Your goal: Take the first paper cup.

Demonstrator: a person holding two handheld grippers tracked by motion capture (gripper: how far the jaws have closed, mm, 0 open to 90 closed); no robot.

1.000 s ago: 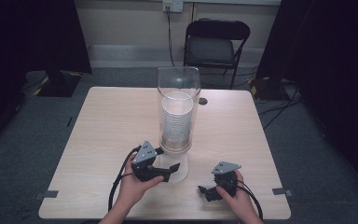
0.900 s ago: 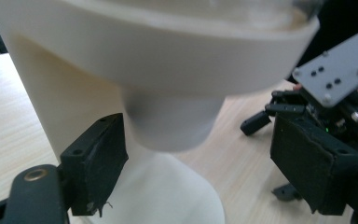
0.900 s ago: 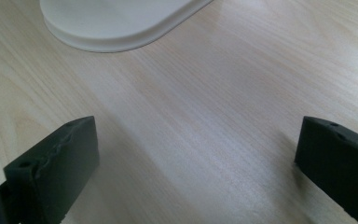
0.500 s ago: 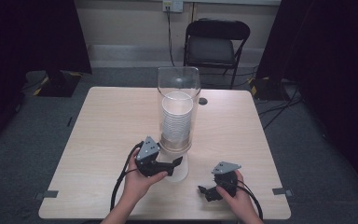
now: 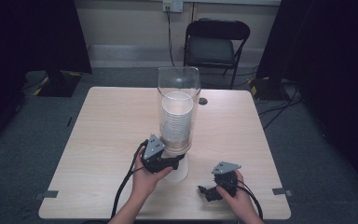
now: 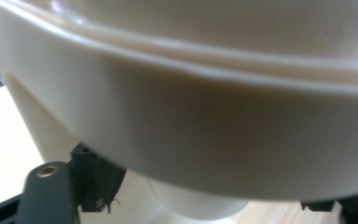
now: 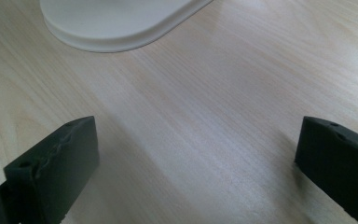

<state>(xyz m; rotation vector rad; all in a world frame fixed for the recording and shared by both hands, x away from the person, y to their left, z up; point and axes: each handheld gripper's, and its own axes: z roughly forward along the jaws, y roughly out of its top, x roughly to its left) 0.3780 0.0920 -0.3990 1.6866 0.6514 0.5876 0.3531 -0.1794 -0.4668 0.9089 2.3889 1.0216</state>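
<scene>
The dispenser (image 5: pixel 178 121) stands upright near the middle of the table (image 5: pixel 107 135): a clear tube holding a stack of cups (image 5: pixel 175 116), on a white base (image 5: pixel 176 172). One cup (image 6: pixel 200 207) hangs out below the tube, above the base.

Handling, as I judge it: the cups are thin, light and easily crushed, and they nest tightly, so a pull may drag a second cup along. The smooth wall is likely slippery. I should grip the exposed cup on its side wall, just below the tube's lower edge, with light pressure, and draw it straight down.

My left gripper (image 5: pixel 171 162) is at the foot of the tube. Its jaws have just been closing and are part shut, one on each side of the hanging cup. I cannot tell whether the pads already press on it.

My right gripper (image 5: pixel 205 190) rests low over the table, near the base and apart from it. Its jaws stand wide, with nothing between them.
</scene>
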